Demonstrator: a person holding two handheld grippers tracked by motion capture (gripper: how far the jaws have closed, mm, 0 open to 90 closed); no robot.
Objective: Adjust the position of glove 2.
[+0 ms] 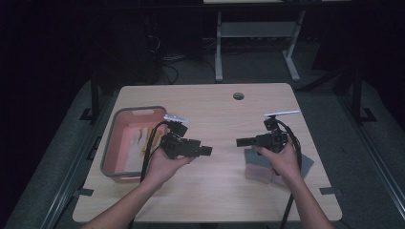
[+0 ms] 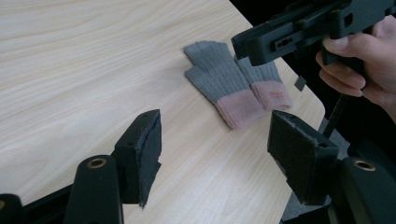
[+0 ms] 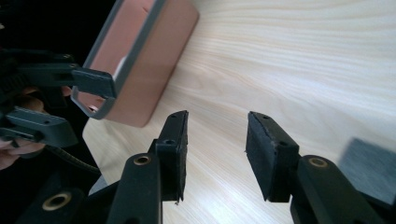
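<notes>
we log no readable writing; a small tag on one glove cuff is too blurred. grey gloves [image 2: 233, 88] with pink cuffs lie flat near the counter [image 1: 219, 114] right edge, under our right hand-held gripper [image 1: 239, 142]. the left hand-held gripper [image 1: 209, 150] sits beside the pink bin [image 1: 111, 143]. both have jaws parted, holding nothing.

My left gripper [image 1: 206, 150] & right gripper [image 1: 241, 142]: matte black, foam-faced pads w/ frayed edges, brass rivets, black cables, grey top plates, forearms bare.
</notes>
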